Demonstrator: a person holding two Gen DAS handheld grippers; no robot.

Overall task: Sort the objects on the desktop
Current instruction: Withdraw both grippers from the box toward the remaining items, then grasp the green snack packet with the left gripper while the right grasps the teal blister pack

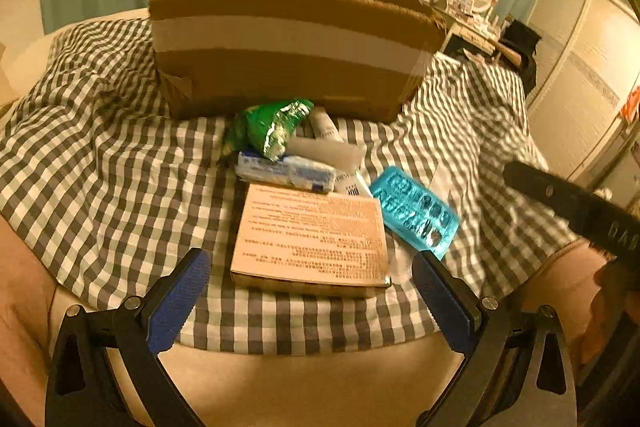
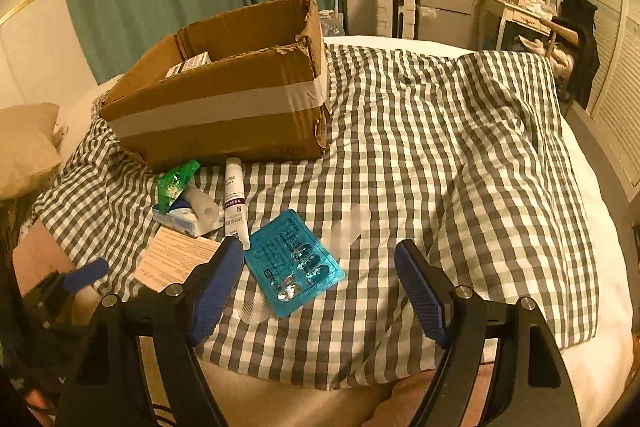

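On the checked cloth lies a heap of small things before an open cardboard box [image 1: 288, 39] [image 2: 224, 95]. Nearest my left gripper [image 1: 312, 279] is a flat beige box [image 1: 312, 239] [image 2: 176, 259] with printed text; the gripper stands open just short of it, nothing between the fingers. Beyond it lie a white-and-blue packet [image 1: 284, 171] [image 2: 180, 221], a green foil bag [image 1: 268, 127] [image 2: 174, 181], a clear roll [image 1: 324, 151] [image 2: 206, 209] and a white tube [image 2: 234, 195]. A blue blister pack [image 1: 416, 213] [image 2: 292, 263] lies to the right, just ahead of my open right gripper [image 2: 320, 267].
A small carton [image 2: 192, 63] lies inside the cardboard box. The checked cloth [image 2: 440, 155] covers a bed and stretches away rumpled to the right. A pillow [image 2: 24, 143] lies at the left. A fridge, a dresser with a mirror and green curtains stand behind.
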